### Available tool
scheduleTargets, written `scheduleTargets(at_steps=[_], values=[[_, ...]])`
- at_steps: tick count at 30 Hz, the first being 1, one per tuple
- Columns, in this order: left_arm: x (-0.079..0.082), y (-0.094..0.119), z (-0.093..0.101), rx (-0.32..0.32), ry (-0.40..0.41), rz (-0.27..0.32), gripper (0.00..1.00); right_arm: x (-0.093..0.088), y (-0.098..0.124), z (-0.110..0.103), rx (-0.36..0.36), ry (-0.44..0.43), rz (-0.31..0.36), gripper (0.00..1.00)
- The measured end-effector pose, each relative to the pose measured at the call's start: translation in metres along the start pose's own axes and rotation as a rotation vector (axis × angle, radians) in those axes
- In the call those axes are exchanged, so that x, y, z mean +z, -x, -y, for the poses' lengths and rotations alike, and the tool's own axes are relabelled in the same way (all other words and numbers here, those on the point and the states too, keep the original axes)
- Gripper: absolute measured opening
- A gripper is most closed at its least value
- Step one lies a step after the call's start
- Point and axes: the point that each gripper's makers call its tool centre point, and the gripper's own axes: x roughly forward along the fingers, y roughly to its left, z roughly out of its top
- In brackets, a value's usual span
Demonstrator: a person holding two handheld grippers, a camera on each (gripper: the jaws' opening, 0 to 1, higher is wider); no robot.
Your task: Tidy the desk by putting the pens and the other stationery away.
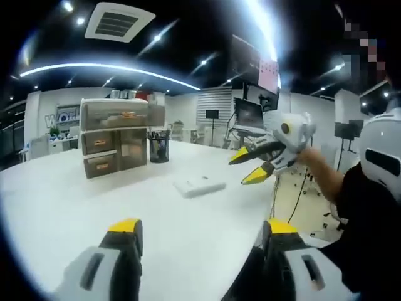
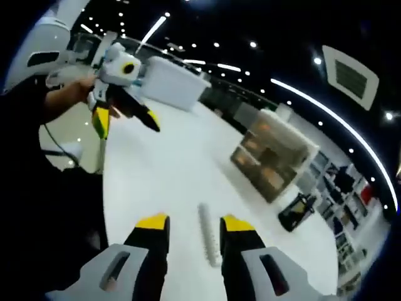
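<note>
Both hand-held grippers, left [image 1: 197, 235] and right [image 2: 194, 229], gape wide, empty; the flat white item [image 1: 199, 185], perhaps an eraser, lies on the tabletop [image 1: 75, 207] right of the drawer unit [image 1: 116, 138], and a skewed approach might shove it away

A black pen holder [image 1: 159, 149] full of pens stands upright on the white desk [image 1: 75, 207], just beside a drawer unit [image 1: 116, 138]. A flat white item [image 1: 199, 185] lies in front of them.
</note>
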Motion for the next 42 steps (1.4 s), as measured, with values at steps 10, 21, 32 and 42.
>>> scheduleTargets(at_steps=[10,21,32,42], values=[[-0.008,0.012,-0.006,0.009,0.035,0.017,0.78,0.01,-0.039,0.019,0.195,0.256,-0.165,0.22],[-0.017,0.022,-0.008,0.009,0.063,0.024,0.77,0.01,-0.065,0.027,0.424,0.676,-0.298,0.15],[-0.021,0.025,-0.006,0.01,0.073,0.026,0.77,-0.008,-0.079,0.022,0.623,0.889,-0.408,0.11],[-0.025,0.027,-0.005,0.015,0.078,0.021,0.77,-0.017,-0.086,0.013,0.709,0.943,-0.463,0.1]])
